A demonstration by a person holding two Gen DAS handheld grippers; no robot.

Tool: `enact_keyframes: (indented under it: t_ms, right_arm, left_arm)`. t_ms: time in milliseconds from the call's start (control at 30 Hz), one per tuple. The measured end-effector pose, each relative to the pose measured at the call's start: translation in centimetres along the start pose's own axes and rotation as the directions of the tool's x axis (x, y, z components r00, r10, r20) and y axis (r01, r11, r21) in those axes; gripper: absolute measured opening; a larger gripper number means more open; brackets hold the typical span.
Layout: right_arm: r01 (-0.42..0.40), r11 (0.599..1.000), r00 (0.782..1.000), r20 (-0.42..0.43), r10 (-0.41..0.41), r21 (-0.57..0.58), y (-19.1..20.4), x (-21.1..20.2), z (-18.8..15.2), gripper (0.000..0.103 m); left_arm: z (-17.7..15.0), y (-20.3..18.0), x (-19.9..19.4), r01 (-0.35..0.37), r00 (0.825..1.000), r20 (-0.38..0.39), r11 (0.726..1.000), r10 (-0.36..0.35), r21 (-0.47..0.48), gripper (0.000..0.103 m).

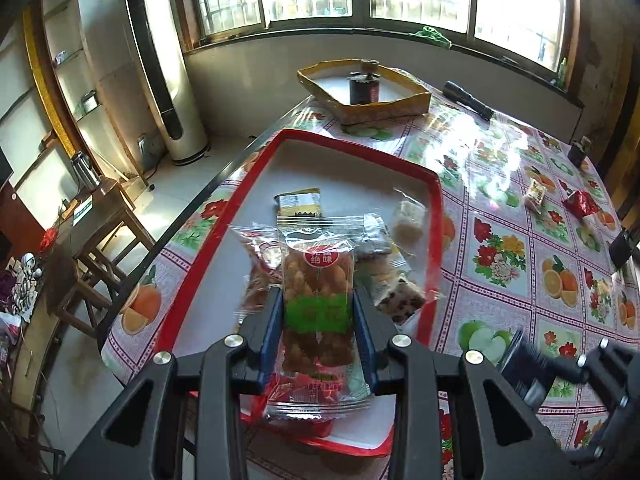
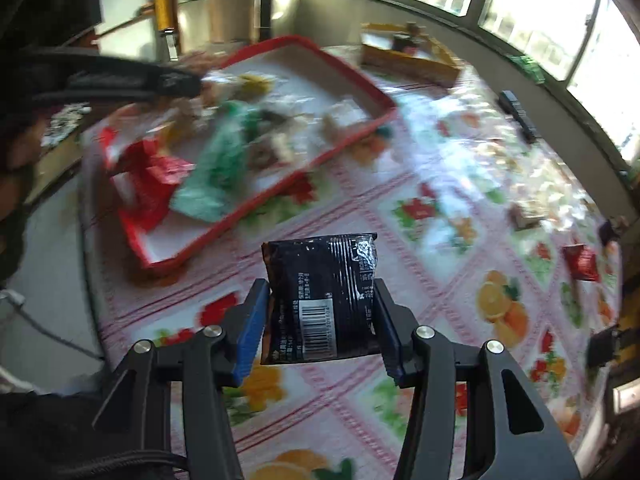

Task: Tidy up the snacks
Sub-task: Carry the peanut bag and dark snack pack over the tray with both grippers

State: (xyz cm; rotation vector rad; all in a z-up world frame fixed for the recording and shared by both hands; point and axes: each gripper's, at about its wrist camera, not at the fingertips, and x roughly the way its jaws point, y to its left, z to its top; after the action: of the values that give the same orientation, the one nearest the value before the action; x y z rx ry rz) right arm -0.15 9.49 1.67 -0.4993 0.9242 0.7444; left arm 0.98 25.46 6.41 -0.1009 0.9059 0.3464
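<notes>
Red tray (image 1: pixel 436 200); left fingers (image 1: pixel 276 304) around one clear snack pack (image 1: pixel 318 280); right fingers (image 2: pixel 256 312) around one black packet (image 2: pixel 322 288).

Red-rimmed tray (image 1: pixel 434 196), fruit-patterned tablecloth (image 1: pixel 520 248), black packet (image 2: pixel 324 300)

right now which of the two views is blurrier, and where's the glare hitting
The right wrist view is blurrier: the red tray and its snacks smear with motion, while the black packet held in the right gripper stays sharp. The left wrist view is crisp; window glare washes out the tablecloth beyond the tray, and fisheye distortion bends the window frame.
</notes>
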Motion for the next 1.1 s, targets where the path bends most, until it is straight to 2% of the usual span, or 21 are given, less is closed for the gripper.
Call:
enact_keyframes:
  t_ms: [133,367,1100]
  right_arm:
    - [-0.099,0.993,0.995,-0.032,0.097,-0.066,2.9,-0.3,-0.6,0.052]
    - [-0.191,0.976,0.98,-0.078,0.183,-0.106,5.5,0.3,-1.7,0.052]
    - [-0.265,0.954,0.958,-0.151,0.244,-0.14,8.4,1.7,-2.6,0.052]
  left_arm:
    - [0.1,0.6,0.0,-0.011,1.0,-0.008,1.0,0.011,-0.006,0.034]
    - [0.3,1.5,0.2,-0.038,0.999,-0.007,0.999,0.037,-0.022,0.034]
    - [0.4,2.0,1.2,-0.043,0.999,-0.031,0.999,0.042,-0.028,0.034]
